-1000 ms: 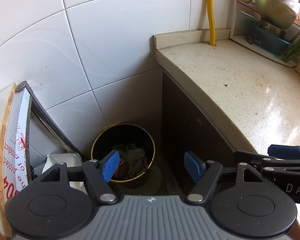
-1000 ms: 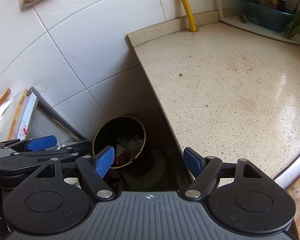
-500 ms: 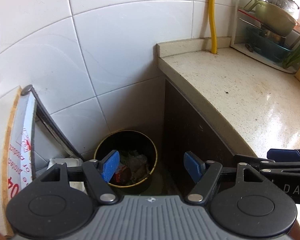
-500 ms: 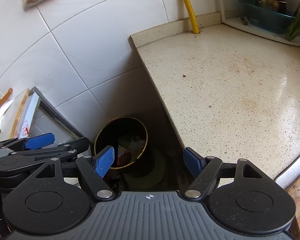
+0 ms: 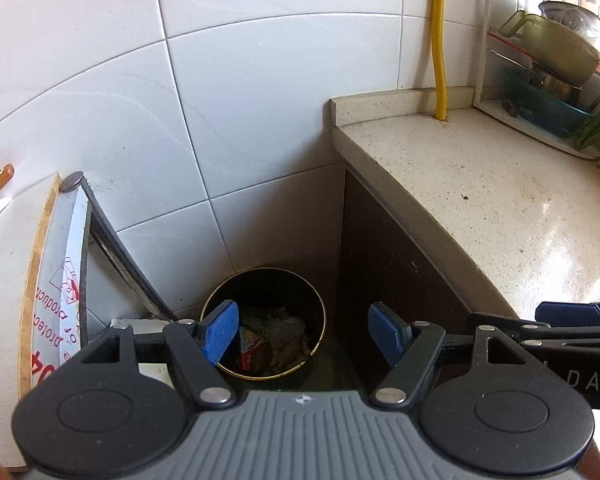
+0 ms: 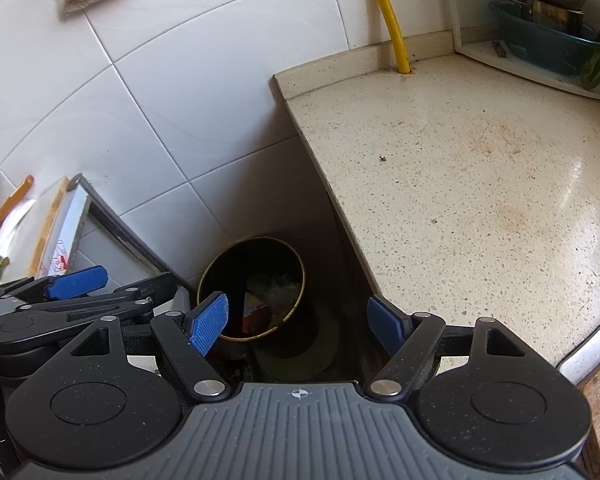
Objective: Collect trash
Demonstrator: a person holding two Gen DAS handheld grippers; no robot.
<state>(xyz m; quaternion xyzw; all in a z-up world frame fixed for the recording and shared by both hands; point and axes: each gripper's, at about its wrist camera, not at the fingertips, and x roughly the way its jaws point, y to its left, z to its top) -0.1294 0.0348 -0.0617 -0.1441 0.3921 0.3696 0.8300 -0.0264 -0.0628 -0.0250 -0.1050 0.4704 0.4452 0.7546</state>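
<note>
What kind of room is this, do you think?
Most likely a home kitchen: white wall tiles, a speckled stone counter with pots on a rack in the corner, and a trash bin on the floor beside the counter.

White tiled wall [image 5: 260, 100], speckled stone countertop [image 6: 480, 184], dark cabinet side [image 5: 388, 256], yellow pipe [image 5: 439, 40]

Black two-finger left gripper [image 5: 302, 332] with blue ribbed pads: jaws spread wide, nothing between them, angled downward. Matching black right gripper [image 6: 298, 322] just beside it, level with it, jaws equally wide and empty.
</note>
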